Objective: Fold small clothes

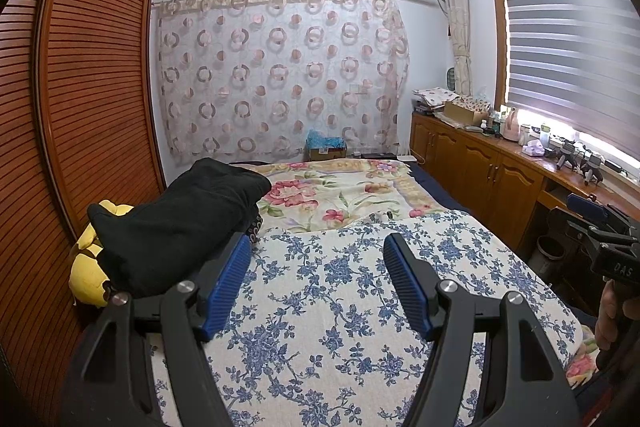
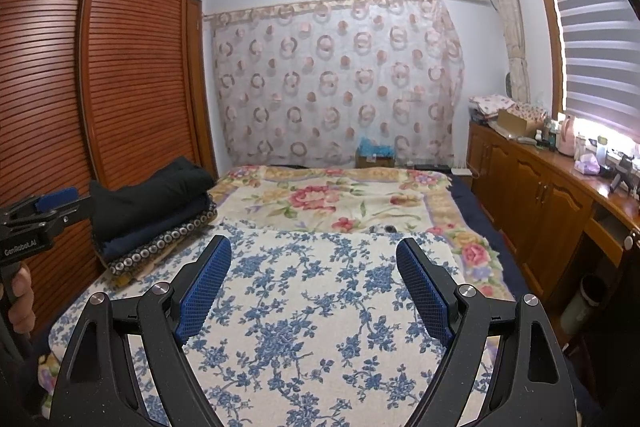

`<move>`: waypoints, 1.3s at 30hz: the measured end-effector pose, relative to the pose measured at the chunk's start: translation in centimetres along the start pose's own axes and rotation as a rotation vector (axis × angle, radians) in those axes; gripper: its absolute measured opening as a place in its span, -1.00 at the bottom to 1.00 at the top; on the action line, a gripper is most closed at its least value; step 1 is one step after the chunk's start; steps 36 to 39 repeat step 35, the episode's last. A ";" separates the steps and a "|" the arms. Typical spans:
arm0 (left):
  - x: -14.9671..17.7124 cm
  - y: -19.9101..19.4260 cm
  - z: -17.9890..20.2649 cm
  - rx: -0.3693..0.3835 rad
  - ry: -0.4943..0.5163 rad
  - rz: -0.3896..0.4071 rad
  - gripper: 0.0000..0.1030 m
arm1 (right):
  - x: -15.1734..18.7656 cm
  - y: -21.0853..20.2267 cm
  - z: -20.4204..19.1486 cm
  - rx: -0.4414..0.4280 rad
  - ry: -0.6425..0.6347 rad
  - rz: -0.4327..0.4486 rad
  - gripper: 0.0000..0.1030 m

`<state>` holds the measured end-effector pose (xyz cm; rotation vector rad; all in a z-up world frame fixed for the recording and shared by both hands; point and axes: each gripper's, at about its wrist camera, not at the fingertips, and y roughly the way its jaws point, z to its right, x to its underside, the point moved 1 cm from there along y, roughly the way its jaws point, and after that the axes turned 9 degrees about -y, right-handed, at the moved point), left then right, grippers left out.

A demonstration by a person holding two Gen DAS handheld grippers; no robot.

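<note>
A stack of folded clothes (image 2: 156, 215) sits at the left side of the bed, a black garment (image 1: 176, 223) on top, dark blue and patterned pieces under it. My left gripper (image 1: 316, 247) hovers open above the blue-flowered bedspread (image 1: 340, 327), its left finger just right of the black garment, nothing between its blue pads. My right gripper (image 2: 314, 247) is open too, held over the same bedspread (image 2: 312, 327), empty. Each gripper shows at the edge of the other's view, the right gripper (image 1: 600, 227) and the left gripper (image 2: 44, 211), each held by a hand.
A yellow plush toy (image 1: 90, 267) lies under the stack by the slatted wardrobe (image 1: 80, 107). A pink-flowered blanket (image 1: 332, 191) covers the far half of the bed. Wooden cabinets (image 2: 552, 203) with bottles and boxes run along the right, under the window blind.
</note>
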<state>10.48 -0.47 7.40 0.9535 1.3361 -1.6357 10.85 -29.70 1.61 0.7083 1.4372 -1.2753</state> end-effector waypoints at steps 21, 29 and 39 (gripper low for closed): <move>0.1 -0.1 -0.1 0.001 0.000 0.002 0.35 | 0.0 0.0 0.2 0.001 0.001 0.001 0.68; 0.1 -0.2 -0.1 0.000 0.000 0.003 0.35 | 0.1 -0.1 0.2 0.000 0.001 0.001 0.68; 0.0 -0.3 0.1 0.001 0.000 0.005 0.35 | 0.1 0.0 0.1 0.000 0.000 0.001 0.68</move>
